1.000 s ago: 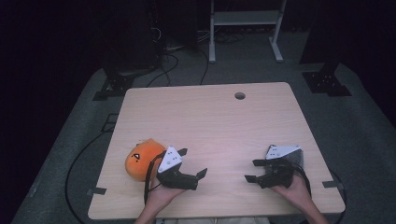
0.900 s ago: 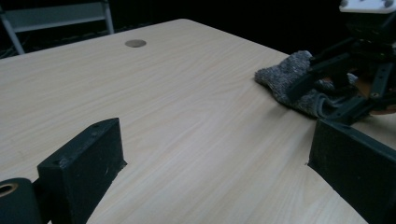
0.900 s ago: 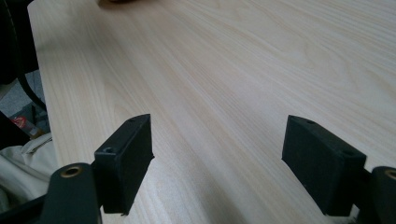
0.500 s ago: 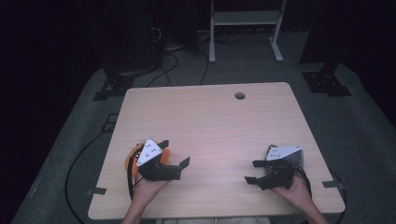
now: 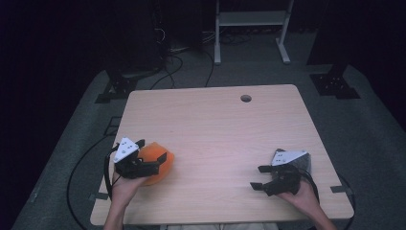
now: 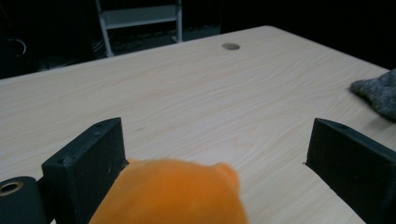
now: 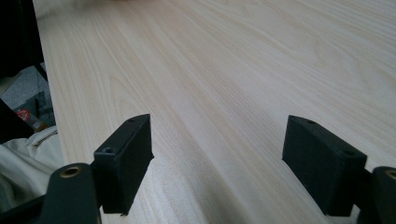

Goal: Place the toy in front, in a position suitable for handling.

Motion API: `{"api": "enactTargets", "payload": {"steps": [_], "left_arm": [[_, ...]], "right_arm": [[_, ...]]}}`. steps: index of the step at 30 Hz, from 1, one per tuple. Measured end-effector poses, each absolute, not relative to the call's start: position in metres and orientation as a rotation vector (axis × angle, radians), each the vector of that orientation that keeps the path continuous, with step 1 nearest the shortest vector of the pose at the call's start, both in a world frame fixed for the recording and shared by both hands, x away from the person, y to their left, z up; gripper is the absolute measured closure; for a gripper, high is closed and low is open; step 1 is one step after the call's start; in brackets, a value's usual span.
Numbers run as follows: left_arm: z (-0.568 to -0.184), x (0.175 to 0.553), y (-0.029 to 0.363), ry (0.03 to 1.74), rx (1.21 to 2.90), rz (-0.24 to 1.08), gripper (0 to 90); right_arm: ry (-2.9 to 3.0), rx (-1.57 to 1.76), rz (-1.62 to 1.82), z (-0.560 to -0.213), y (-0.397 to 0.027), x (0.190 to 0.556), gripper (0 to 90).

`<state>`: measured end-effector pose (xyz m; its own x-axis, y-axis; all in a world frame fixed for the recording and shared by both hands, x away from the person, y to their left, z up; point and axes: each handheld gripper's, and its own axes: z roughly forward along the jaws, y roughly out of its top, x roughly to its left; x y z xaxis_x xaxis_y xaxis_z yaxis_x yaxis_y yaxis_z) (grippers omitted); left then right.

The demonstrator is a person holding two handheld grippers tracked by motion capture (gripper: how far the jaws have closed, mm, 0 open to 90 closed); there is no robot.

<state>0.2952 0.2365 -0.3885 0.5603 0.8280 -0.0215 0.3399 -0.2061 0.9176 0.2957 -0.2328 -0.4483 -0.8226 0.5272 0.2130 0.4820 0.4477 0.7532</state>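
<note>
Orange soft thing (image 5: pixel 155 160) sitting near the counter's (image 5: pixel 215 129) near left corner, with the left gripper (image 5: pixel 154 162) standing wide open around it.

In the left gripper view the orange thing (image 6: pixel 173 193) is lying between the two black jaws, just beside the left one and apart from the right one, so nothing is clamping it; whether it is touching that left jaw is hard to tell. A grey knitted piece (image 6: pixel 378 91) is showing at the right edge of that view. The right gripper (image 5: pixel 263 177) is resting near the counter's near right corner, well apart from the orange thing, its jaws spread wide and holding nothing, with only bare wood between them in the right gripper view (image 7: pixel 217 158).
</note>
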Motion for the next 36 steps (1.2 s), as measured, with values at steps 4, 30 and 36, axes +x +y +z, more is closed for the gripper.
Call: {"api": "enactTargets", "payload": {"steps": [4, 30, 36], "left_arm": [[-0.397, 0.298, 0.252, 1.002, 1.823, 0.614, 5.3], [-0.422, 0.305, 0.266, 1.065, 1.881, 0.517, 35.0], [-0.417, 0.303, 0.268, 1.054, 1.853, 0.527, 39.7]], "right_arm": [[2.626, 0.924, 1.354, -0.448, -0.234, 0.296, 22.9], [2.630, 0.902, 1.364, -0.446, -0.235, 0.294, 23.5], [2.619, 0.899, 1.366, -0.445, -0.237, 0.293, 23.4]]}}
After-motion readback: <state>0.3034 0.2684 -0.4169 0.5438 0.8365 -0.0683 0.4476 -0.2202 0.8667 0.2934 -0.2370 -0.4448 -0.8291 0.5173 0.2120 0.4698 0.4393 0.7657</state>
